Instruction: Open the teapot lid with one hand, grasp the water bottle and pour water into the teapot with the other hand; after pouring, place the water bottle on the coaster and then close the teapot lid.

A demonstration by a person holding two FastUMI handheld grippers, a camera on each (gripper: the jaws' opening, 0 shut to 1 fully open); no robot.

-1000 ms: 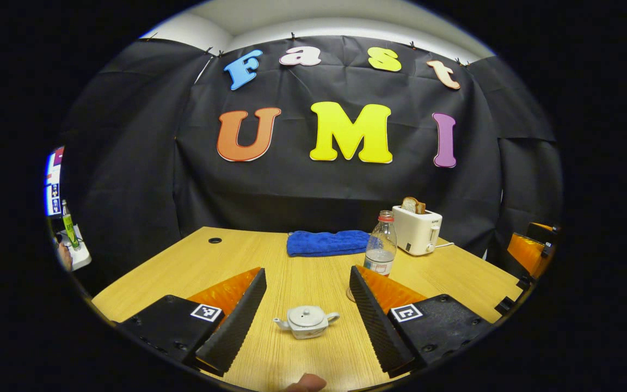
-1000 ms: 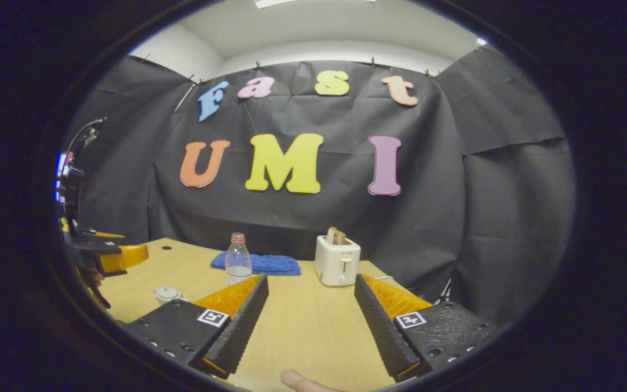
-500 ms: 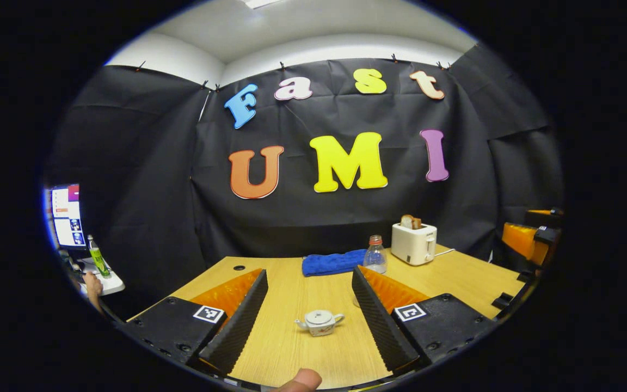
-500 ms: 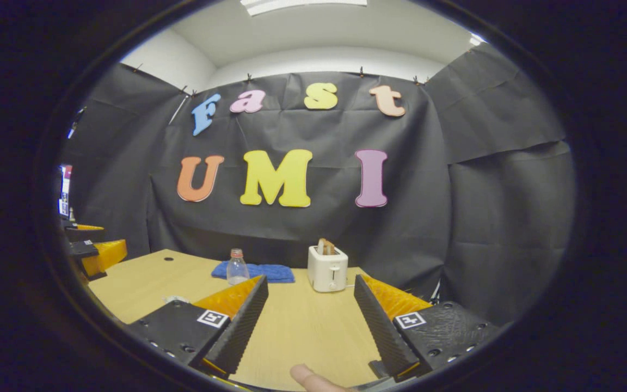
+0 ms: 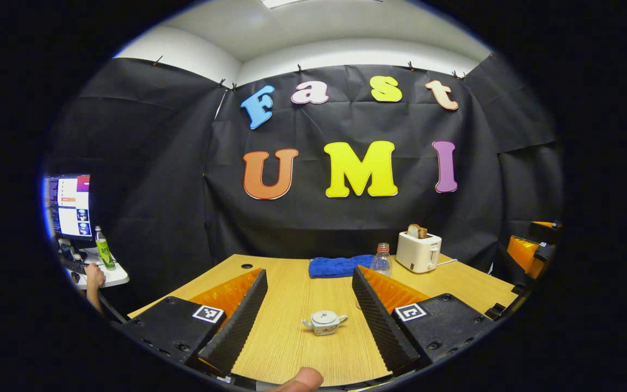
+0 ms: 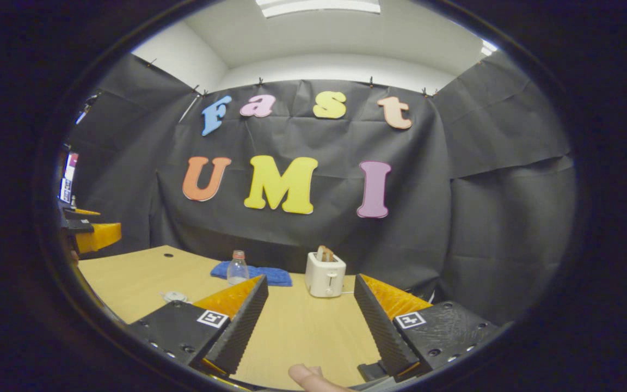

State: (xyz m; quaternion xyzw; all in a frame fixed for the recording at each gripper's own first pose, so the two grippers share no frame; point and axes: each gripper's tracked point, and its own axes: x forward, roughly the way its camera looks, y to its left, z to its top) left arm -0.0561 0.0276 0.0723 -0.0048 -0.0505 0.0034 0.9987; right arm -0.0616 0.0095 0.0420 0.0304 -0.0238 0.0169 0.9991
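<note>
A small white teapot (image 5: 324,322) stands with its lid on, on the wooden table (image 5: 292,348), lying between the fingers of my open left gripper (image 5: 308,269) but well beyond them. The clear water bottle (image 5: 382,260) with a little water stands upright farther back, right of centre. In the right gripper view the teapot (image 6: 174,296) peeks out left of my open right gripper (image 6: 311,277), and the bottle (image 6: 237,268) stands behind it. Neither gripper holds anything. The other gripper shows at the right edge (image 5: 531,247) and at the left edge (image 6: 93,237).
A folded blue towel (image 5: 340,267) lies at the table's back edge beside a white toaster (image 5: 418,251) holding bread. A side desk at the left carries a monitor (image 5: 68,204) and a green bottle (image 5: 102,253). A thumb (image 5: 302,378) shows at the bottom.
Both grippers have drawn back from the table, so the teapot, bottle and toaster look smaller and farther off. Both stay open; nothing on the table has moved.
</note>
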